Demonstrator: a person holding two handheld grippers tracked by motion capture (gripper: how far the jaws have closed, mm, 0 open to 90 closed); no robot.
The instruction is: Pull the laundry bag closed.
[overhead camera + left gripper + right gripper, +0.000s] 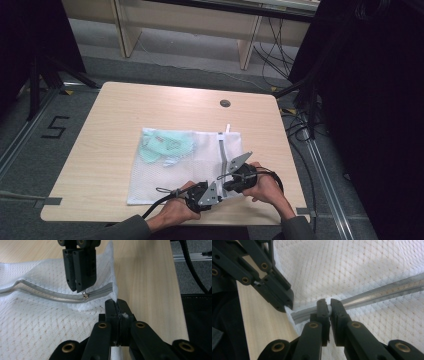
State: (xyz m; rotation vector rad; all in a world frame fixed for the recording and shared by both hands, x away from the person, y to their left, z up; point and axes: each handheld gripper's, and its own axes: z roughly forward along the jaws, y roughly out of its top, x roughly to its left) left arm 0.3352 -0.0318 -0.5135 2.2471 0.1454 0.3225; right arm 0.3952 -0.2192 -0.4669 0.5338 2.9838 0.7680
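Right now: white mesh laundry bag (172, 167) lying flat mid-tabletop (115, 107), grey zipper (223, 152) running along its edge toward 3 o'clock. Pale green garment (165, 146) showing through the mesh near 11 o'clock of the bag, its shape too blurred by the netting to name.

Down at 5 o'clock of the bag, both tongs crowded together at the corner. Left tongs (117, 307) pressed tight, pinching a fold of white mesh just past the zipper's end; only a sliver of fabric peeking between the pads. Right tongs (327, 307) clamped narrow on the zipper pull (85, 295), the pull itself a tiny metal glint in the left gripper view, mostly swallowed by the black pads in the right gripper view.

From the high view, hard to make out either grip: grey plates and hands covering the tips, right hand (265, 186) at 4 o'clock, left hand (175, 212) at 6 o'clock. Forearms cut off at the bottom edge. Zipper teeth looking closed along the visible stretch, far end out of frame in both gripper views.
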